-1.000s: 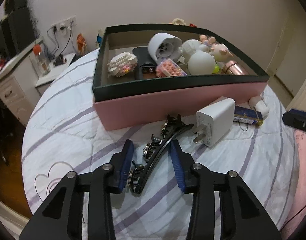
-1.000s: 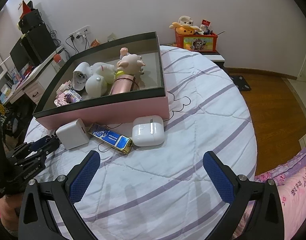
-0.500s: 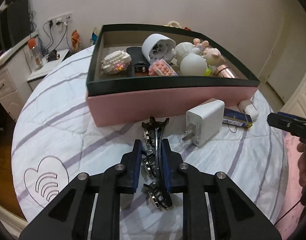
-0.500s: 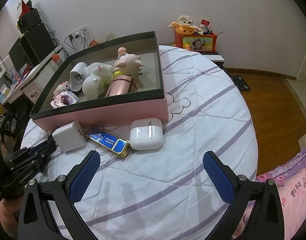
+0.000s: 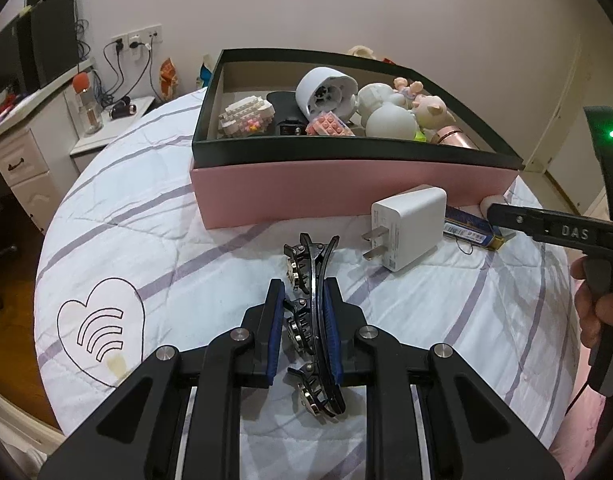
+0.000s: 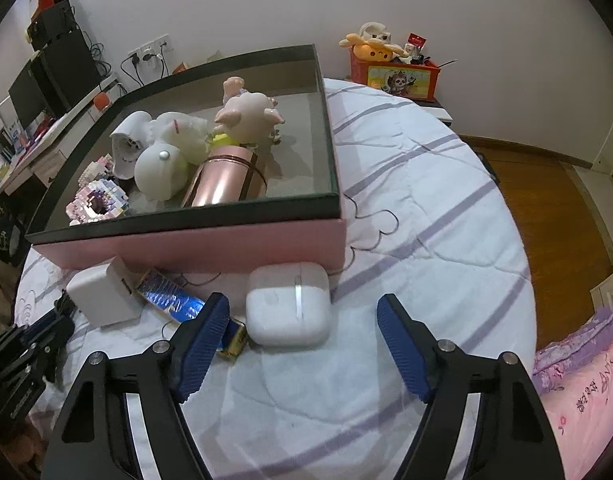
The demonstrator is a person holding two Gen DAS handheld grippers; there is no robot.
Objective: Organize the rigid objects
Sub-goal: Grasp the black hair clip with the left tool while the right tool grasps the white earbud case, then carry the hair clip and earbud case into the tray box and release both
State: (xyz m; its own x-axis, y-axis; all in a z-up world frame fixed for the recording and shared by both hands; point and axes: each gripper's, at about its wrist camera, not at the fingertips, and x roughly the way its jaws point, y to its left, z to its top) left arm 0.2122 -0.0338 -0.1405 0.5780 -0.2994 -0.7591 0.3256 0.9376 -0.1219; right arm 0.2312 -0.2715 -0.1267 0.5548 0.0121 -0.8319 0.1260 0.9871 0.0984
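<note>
- Left wrist view: the left claw angles down over the bed, its blue pads clamped on a black hair clip with metal teeth.
- The clip's near end is cut off behind the claw's frame; its far tip points toward the pink box.
- A white charger lies just beside the box's front wall; a blue bar past it is partly hidden.
- The right claw's tip enters from the right edge, a hand behind it.
- Right wrist view: the right claw tilts down, jaws closing but apart, nothing pressed.
- A white earbud case sits just ahead between the pads, near the box's front corner.
</note>
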